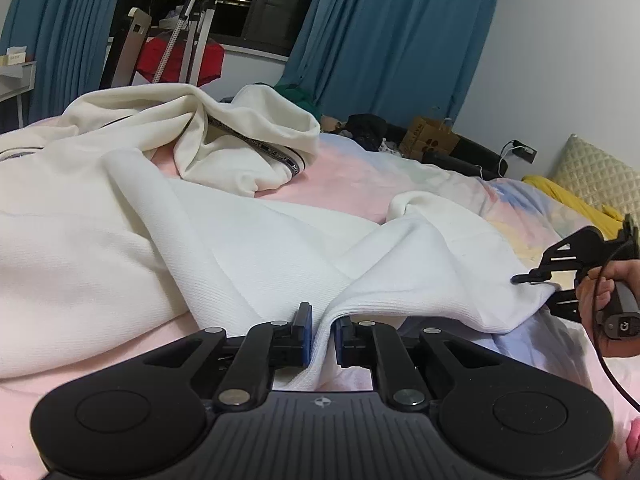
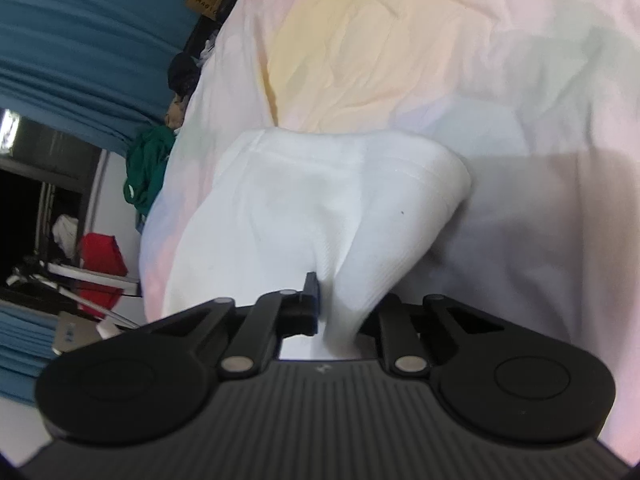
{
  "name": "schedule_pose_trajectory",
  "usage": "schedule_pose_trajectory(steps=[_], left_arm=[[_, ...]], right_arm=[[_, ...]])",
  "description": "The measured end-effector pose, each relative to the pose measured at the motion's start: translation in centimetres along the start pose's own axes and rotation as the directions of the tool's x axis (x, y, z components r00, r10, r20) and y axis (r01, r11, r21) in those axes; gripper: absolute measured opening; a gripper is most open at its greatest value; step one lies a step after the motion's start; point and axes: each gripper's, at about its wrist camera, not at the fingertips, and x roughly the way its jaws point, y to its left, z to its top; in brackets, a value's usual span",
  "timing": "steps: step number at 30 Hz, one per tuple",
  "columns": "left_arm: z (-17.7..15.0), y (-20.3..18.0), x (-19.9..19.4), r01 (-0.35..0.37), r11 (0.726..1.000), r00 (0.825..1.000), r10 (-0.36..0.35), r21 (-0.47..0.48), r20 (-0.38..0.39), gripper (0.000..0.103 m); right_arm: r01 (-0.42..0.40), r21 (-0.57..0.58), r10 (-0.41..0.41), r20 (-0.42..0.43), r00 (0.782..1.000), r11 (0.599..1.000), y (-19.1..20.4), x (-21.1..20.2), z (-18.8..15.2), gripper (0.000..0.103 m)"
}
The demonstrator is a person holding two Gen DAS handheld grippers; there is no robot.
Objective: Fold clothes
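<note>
Between the left gripper's (image 1: pixel 322 326) blue pads there's a bunched edge of the white garment (image 1: pixel 260 240), pinched nearly closed with just the cloth's thickness keeping them apart. Same deal on the other side: the right gripper (image 2: pixel 332 304) is clamped down on another bit of that fabric, though one finger is mostly buried under the cloth, so I'm going by how the material bunches up and funnels into it. From the left wrist view you can see the right gripper (image 1: pixel 536 280) off at the far hem, so the two grips look to be along the same edge, well apart. The garment itself is sprawled across the pastel bedsheet (image 1: pixel 352 184), rumpled, with a second cream hooded top (image 1: pixel 248 140) heaped behind it and partly overlapping. Fabric looks like a soft ribbed knit, fairly thick, so my guess is it's light-ish but floppy and will sag in the middle when lifted. Not slippery by the look of it. I'd keep hold right at the hem corners and pull it taut first, otherwise the fold will come out lumpy. Blue curtains (image 1: pixel 384 32) and a pillow (image 1: pixel 596 180) sit in the background.
</note>
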Motion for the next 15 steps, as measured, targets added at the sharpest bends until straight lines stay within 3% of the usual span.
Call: schedule_pose_trajectory(steps=[9,13,15], left_arm=[[0.0,-0.3,0.1,0.054,0.999,0.999,-0.054,0.006,0.001,0.028],[0.2,-0.3,-1.3,0.08,0.997,0.997,-0.08,0.0,-0.001,0.047],[0.4,0.3,-3.0,0.077,0.996,0.997,-0.077,-0.046,-0.004,0.06]], right_arm=[[0.048,-0.108,-0.036,0.11,0.993,0.993,1.0,0.8,1.6,0.009],[0.047,-0.123,-0.029,0.143,0.989,0.991,0.9,1.3,2.5,0.009],[0.046,-0.131,-0.025,0.16,0.987,0.99,0.8,1.5,3.0,0.009]])
